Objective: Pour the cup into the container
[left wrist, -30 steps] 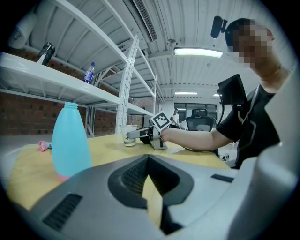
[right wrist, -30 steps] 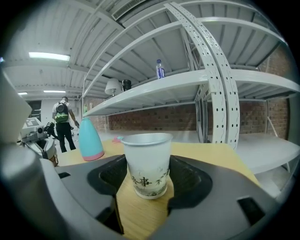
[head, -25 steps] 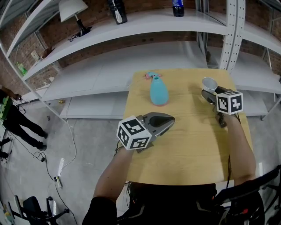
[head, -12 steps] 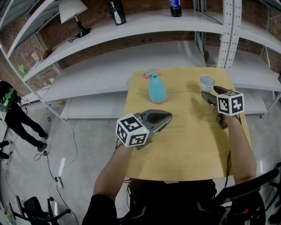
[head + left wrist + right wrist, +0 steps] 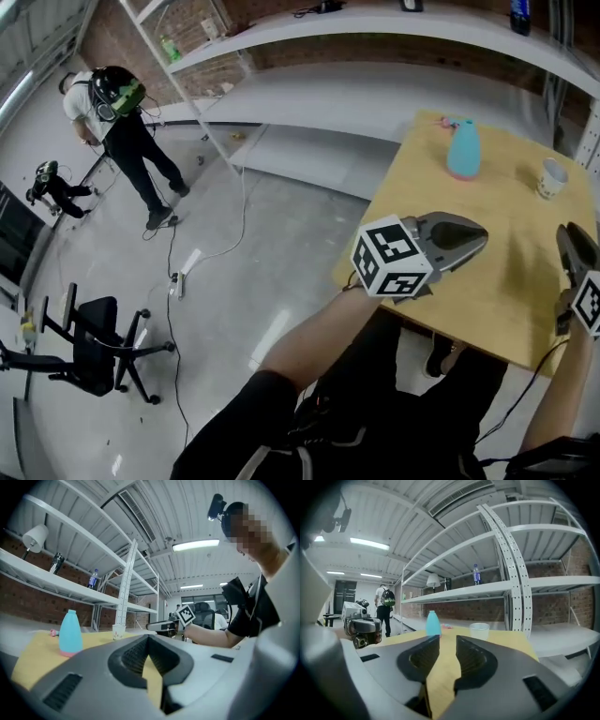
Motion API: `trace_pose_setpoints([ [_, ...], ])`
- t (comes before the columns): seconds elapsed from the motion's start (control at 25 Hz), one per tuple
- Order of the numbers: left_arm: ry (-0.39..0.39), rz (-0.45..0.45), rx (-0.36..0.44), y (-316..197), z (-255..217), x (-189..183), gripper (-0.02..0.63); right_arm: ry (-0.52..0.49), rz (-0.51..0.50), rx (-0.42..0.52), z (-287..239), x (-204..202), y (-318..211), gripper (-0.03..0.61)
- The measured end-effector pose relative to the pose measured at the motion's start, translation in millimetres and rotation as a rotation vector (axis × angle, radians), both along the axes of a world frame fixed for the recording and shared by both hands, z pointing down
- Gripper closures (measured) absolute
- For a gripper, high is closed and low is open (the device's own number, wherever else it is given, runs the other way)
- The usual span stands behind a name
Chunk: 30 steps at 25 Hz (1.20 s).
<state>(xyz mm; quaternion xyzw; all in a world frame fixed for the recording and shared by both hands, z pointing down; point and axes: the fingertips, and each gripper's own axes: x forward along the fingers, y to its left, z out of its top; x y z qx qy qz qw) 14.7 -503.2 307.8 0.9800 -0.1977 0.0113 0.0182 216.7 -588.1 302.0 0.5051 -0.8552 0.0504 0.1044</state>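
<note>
On my left gripper the jaws are closed and empty. On my right gripper they have just been closing but stand apart, empty, clear of the cup.

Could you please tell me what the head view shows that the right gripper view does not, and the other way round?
Only the head view shows the black office chair. Only the right gripper view shows the white shaded lamp on the white metal shelf and the ceiling strip lights. Both show the light wooden table, the light blue plastic bottle and the white paper cup standing apart on it, and the person with a backpack in the background.
</note>
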Motion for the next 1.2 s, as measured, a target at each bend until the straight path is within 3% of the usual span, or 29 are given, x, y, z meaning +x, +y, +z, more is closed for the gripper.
trace_pose_setpoints([
  [0.12, 0.002, -0.049, 0.003, 39.7, -3.7, -11.8, 0.621, -0.044, -0.012, 0.045, -9.2, -17.3, 53.5, 0.547],
  [0.2, -0.010, -0.082, 0.017, 60.3, -4.5, -11.3, 0.621, -0.076, -0.023, 0.071, -14.0, -28.9, 88.7, 0.577],
  [0.6, 0.026, -0.220, 0.001, 200.8, -11.9, -21.1, 0.621, -0.132, -0.067, 0.140, -21.9, -45.2, 258.1, 0.577],
  [1.2, 0.072, -0.319, 0.009, 452.9, -23.6, -62.5, 0.621, -0.139, -0.096, 0.167, -41.0, -74.9, 501.2, 0.577],
])
